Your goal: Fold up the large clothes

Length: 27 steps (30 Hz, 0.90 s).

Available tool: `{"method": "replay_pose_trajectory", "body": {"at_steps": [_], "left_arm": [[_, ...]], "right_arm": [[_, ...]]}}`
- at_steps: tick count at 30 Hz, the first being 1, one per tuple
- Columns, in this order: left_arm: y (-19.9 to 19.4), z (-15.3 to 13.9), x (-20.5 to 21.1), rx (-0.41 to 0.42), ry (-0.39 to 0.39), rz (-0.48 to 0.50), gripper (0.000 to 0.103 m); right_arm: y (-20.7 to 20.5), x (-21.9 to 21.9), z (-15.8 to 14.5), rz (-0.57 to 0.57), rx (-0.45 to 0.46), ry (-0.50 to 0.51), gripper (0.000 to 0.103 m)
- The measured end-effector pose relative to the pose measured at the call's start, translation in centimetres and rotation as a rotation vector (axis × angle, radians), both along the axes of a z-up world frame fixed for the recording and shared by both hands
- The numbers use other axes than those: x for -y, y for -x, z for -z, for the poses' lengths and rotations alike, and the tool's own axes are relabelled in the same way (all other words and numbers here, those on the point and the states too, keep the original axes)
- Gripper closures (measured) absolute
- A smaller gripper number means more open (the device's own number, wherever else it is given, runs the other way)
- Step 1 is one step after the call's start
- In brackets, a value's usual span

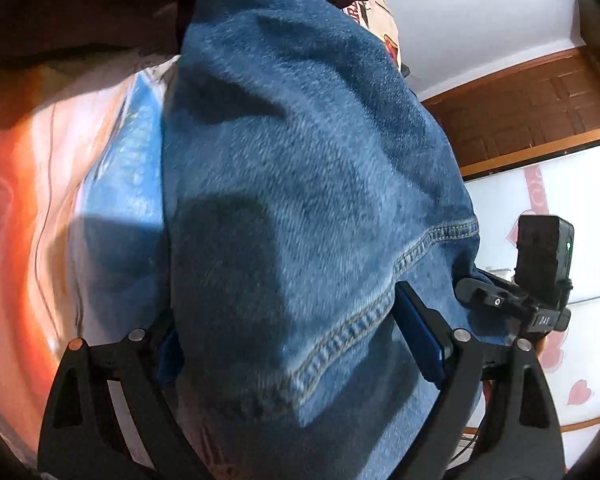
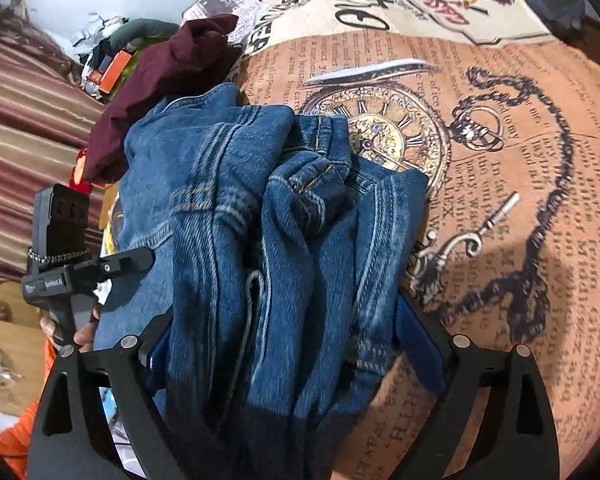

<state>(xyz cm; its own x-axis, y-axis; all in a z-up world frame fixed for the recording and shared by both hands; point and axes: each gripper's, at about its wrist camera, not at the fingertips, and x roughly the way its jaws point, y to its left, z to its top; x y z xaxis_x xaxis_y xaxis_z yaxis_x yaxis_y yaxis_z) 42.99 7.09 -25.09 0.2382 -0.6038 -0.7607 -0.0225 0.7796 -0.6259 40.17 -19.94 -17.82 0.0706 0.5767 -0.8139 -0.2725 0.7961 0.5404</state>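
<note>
Working surface: you have a bedspread (image 2: 500, 160) printed with newsprint and a pocket watch under everything.
Jeans: your blue denim jeans (image 2: 260, 208) lie bunched on that bedspread, and both tools reach into them.
Maroon garment: it sits crumpled (image 2: 168, 80) just beyond the jeans, touching their far edge.
Left gripper: your left gripper (image 1: 300, 332) stands spread wide, a hemmed fold of jeans (image 1: 300, 160) draped between its jaws; whether the pads press it you cannot tell.
Right gripper: your right gripper (image 2: 284, 344) is spread wide too, bunched denim filling the gap.
</note>
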Motion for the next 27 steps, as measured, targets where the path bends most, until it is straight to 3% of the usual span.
{"method": "replay_pose_trajectory", "body": {"at_steps": [6,10,14,16,19,27], "left_arm": [[-1.1,0.1,-0.2,0.0,0.03,0.009,0.013],[-1.1,-0.1,-1.1,0.015,0.027,-0.009,0.024],[0.3,-1.2,-1.2,0.055,0.006,-0.013,0.034],[0.7,-1.8,-1.2,0.072,-0.002,-0.008,0.039],[1.1,-3.0,-0.9,0.094,-0.01,-0.004,0.045],[3.9,-7.2,-0.9,0.172,-0.04,0.005,0.057]], "right_arm": [[-1.4,-0.7,0.9,-0.013,-0.056,-0.011,0.008],[-1.9,-0.9,1.1,-0.011,-0.08,-0.013,0.011],[-1.5,-0.3,0.7,-0.002,-0.086,-0.028,0.028],[-1.0,0.0,0.1,0.003,-0.084,-0.044,0.042],[-0.1,0.0,-1.3,-0.002,-0.028,-0.035,0.051],[2.7,-0.9,-4.7,-0.026,0.07,-0.003,0.064]]}}
